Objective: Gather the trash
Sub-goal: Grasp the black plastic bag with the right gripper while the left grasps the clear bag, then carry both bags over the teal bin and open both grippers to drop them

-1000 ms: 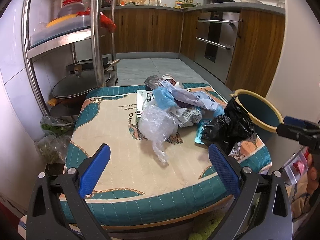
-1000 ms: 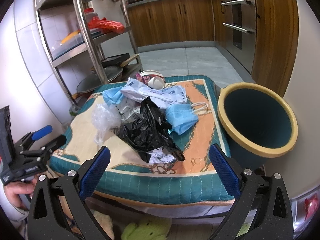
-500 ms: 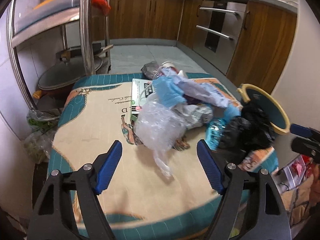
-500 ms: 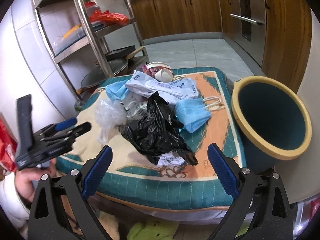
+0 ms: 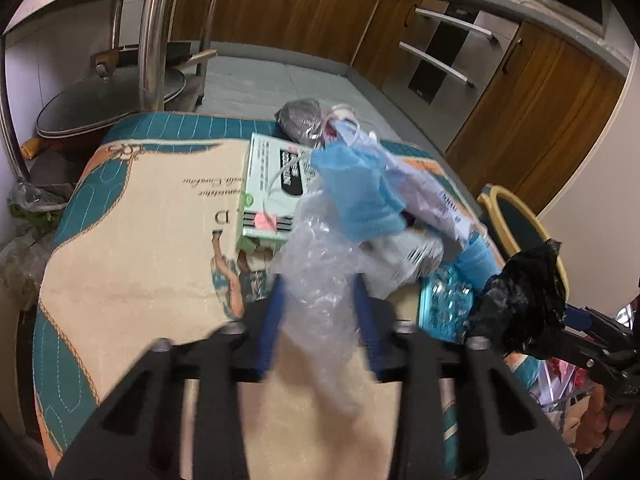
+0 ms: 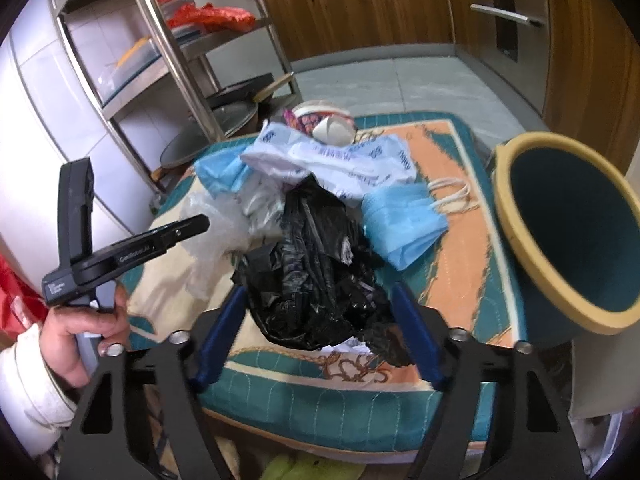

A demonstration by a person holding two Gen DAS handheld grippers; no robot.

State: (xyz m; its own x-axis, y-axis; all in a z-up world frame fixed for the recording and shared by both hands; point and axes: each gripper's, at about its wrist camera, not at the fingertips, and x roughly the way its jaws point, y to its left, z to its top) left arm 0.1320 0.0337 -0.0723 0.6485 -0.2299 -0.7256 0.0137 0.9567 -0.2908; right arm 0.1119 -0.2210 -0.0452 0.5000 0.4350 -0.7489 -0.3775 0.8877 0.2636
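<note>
left claw (image 5: 318,320) is closing with the clear plastic bag (image 5: 320,280) between its blue pads, pressing it, at about 9 o'clock of the trash heap on the quilted bench (image 6: 452,240). right claw (image 6: 320,328) is closing around the black plastic bag (image 6: 316,272), pads not yet touching. blue mask (image 6: 400,224) lies at 2 o'clock of it, and the bin (image 6: 568,232) stands at 3 o'clock.

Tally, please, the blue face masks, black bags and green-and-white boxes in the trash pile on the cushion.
Blue face masks: 2
Black bags: 1
Green-and-white boxes: 1
Total: 4
</note>
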